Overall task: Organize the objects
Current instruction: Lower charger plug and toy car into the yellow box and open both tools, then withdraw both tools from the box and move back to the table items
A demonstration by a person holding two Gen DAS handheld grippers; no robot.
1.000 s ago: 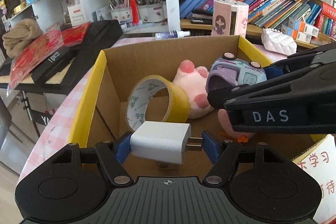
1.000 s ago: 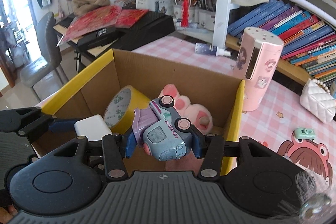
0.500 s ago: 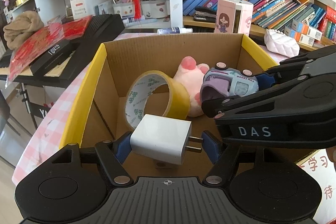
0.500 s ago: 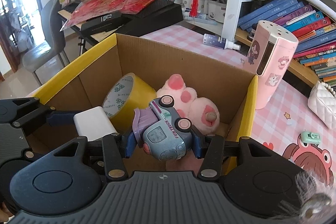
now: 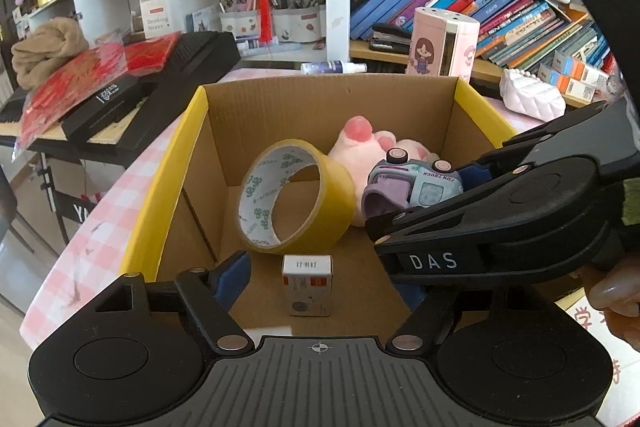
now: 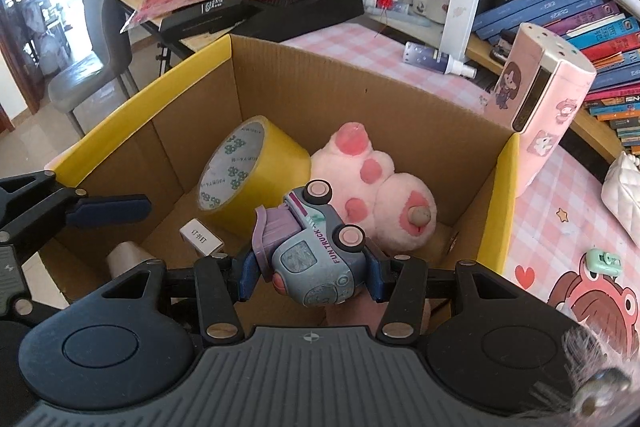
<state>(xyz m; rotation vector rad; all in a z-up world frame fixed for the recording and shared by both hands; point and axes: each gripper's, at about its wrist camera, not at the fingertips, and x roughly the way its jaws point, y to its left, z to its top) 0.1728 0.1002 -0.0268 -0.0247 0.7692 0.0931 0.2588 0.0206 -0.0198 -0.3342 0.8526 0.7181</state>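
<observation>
The left gripper [image 5: 320,275] has just let go; its jaws now stand spread and empty, the white charger gone from between them (presumably dropped below view into the cardboard box [image 5: 168,183]); the right gripper [image 6: 312,275] still clamps the toy truck [image 6: 310,251] above the box, plush paw [image 6: 372,187] at 1 o'clock; its release should follow.

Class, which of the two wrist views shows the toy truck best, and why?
The right wrist view: the toy truck sits close and unobstructed, clamped in the right gripper, lettering legible. In the left wrist view it is farther off, partly hidden behind that gripper's body.
</observation>
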